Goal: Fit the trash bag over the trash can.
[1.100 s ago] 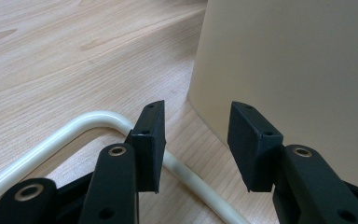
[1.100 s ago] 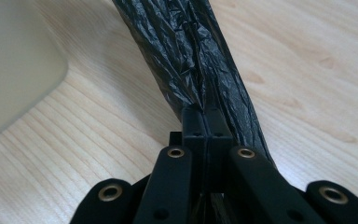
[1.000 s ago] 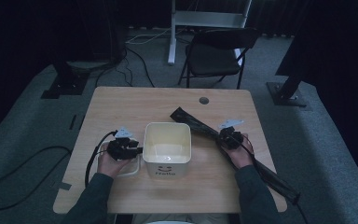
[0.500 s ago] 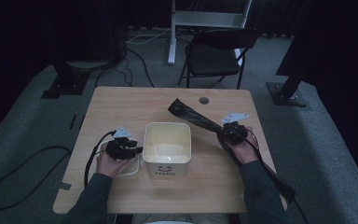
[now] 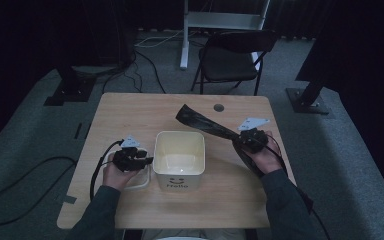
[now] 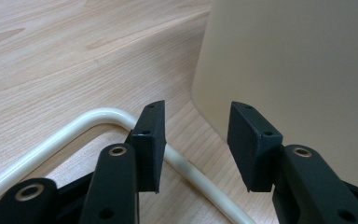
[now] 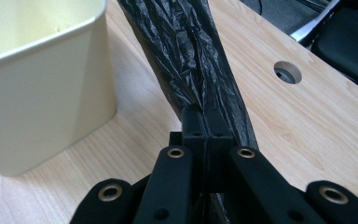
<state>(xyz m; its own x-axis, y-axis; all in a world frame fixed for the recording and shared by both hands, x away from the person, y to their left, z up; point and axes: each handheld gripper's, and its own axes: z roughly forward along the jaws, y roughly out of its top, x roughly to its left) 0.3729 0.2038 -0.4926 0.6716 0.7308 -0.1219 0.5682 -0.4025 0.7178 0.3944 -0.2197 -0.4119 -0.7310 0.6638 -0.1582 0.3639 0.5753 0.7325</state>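
Observation:
A cream bin [image 5: 177,180] stands open-topped in the middle of the wooden table. Its thin cream handle [image 5: 130,185] lies flat on the table at its left side. My left gripper [image 5: 147,161] rests there, open, beside the bin wall [image 6: 298,70]. The handle [image 6: 74,126] runs under the left jaw and across the gap of that gripper [image 6: 198,140], and no pad presses on it. My right gripper [image 5: 245,140] is shut on a long, bunched black plastic bag [image 5: 202,122], held above the table to the right of the bin. The bag [image 7: 182,46] stretches away from the closed gripper [image 7: 206,123] past the bin [image 7: 42,84].
A round cable hole [image 5: 219,107] sits in the table near its far edge, and it shows as the hole [image 7: 287,72] beyond the bag. A black folding chair [image 5: 232,60] and a desk frame [image 5: 225,20] stand behind the table. Cables lie on the floor at the left.
My right gripper has risen with the black bag, lifting its far end off the table. The left gripper has stayed beside the bin.

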